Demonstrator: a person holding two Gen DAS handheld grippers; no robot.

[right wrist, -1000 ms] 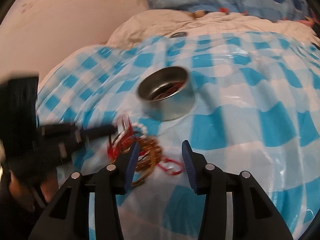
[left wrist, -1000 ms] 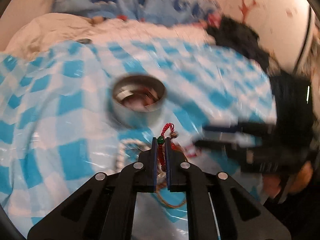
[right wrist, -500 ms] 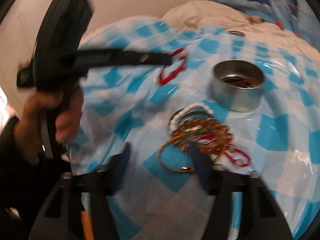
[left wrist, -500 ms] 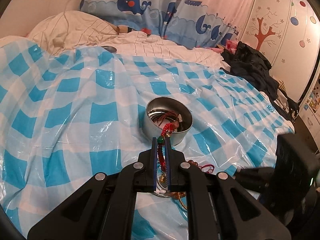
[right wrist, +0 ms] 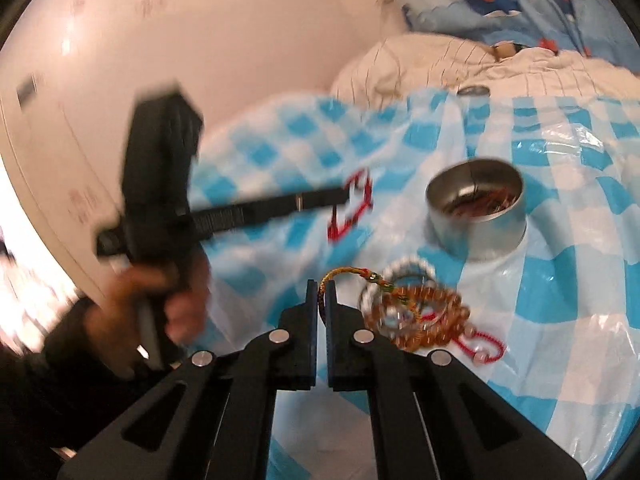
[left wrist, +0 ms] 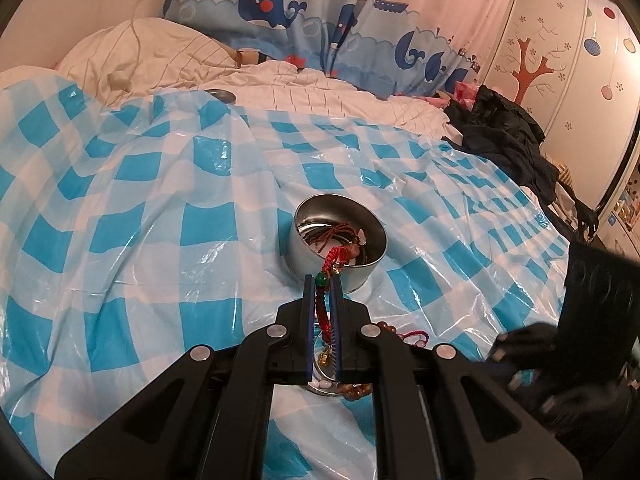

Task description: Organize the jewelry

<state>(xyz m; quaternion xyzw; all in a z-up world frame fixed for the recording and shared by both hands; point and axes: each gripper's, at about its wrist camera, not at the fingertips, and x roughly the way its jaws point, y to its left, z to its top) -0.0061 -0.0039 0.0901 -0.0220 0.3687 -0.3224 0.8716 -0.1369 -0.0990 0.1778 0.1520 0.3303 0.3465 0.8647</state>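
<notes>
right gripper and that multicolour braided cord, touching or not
Touching. In the right wrist view the right gripper has just closed, and the braided cord runs straight into the narrow slot between its pads, pinched there while the rest loops toward the bead pile.

From my right wrist view the left gripper [right wrist: 352,196] and the hand [right wrist: 168,300] holding it are smeared by motion, so the red bracelet [right wrist: 352,208] at its tip is only a streak. In my left wrist view the right gripper [left wrist: 520,360] is a dark blur cut off at the right edge. My own black frame hides most of the bead pile [left wrist: 404,336], and I cannot sort the tangle inside the tin [left wrist: 340,236].
</notes>
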